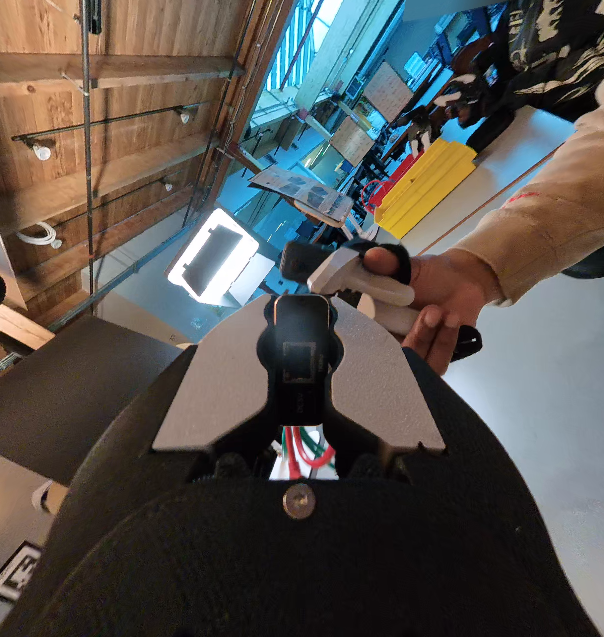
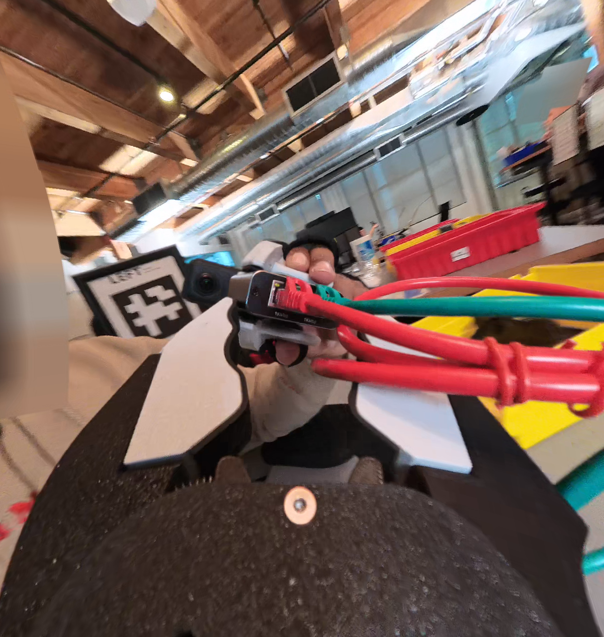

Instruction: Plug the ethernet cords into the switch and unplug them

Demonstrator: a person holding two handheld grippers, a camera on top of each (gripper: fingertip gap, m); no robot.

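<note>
My left gripper is shut on the black switch, which points up and away from the table. Red and green cords show below it, between the fingers. In the right wrist view the switch is held out in front with a red cord and a green cord plugged into its ports. Both cords run off to the right. A tied bundle of red cord lies over my right finger. My right gripper is open and empty, just below the plugs. It also shows in the left wrist view.
A yellow bin and a red bin stand on the white table. Another yellow bin sits close on the right, with more green cord beside it. A person in dark clothes is at the far end.
</note>
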